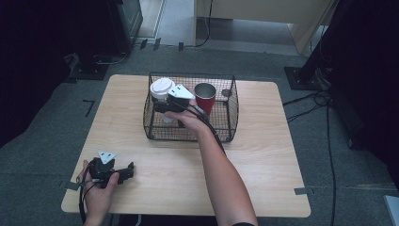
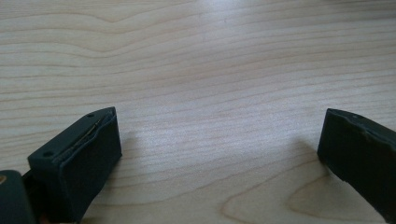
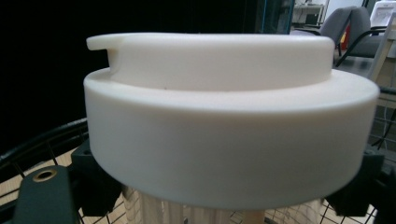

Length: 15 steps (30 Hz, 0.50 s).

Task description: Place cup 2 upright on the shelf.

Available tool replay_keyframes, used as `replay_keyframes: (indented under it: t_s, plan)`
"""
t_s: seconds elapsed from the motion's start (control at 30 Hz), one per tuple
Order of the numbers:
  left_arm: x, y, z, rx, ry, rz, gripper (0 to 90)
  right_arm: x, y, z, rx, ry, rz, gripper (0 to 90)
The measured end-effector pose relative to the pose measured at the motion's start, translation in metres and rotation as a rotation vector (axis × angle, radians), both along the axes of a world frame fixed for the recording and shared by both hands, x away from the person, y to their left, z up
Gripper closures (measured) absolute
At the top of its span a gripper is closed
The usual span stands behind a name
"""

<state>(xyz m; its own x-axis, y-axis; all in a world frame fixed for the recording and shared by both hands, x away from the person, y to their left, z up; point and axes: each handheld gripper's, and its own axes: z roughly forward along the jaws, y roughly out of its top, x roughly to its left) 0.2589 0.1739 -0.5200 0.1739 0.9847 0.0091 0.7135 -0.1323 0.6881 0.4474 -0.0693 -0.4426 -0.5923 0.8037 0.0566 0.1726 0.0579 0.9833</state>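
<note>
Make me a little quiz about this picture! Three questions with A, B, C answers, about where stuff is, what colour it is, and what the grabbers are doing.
1. Where is the red cup?
A. inside the wire basket
B. on the floor
C. beside the left gripper

2. What colour is the lid on the cup the right gripper holds?
A. green
B. white
C. black

3. How do the left gripper's jaws stand?
A. shut on a cup
B. shut on a spoon
C. open over bare table

Answers:
1 A, the basket's wire walls surround it.
2 B, it looks white close up.
3 C, there is wood between the spread jaws.
</note>
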Motion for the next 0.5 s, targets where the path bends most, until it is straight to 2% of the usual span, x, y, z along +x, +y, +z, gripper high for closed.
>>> replay_keyframes:
  t_s: [0.23, 0.5]
  plan:
    - [0.0, 0.0, 0.0, 0.0, 0.0, 0.0, 0.2, 0.0007, 0.0005, -0.0027, -0.034, 0.02, 0.01, 15.6]
    - [0.0, 0.0001, 0.0001, 0.002, 0.0, -0.001, 0.2, -0.0004, -0.0015, -0.0019, -0.045, 0.029, 0.022, 15.3]
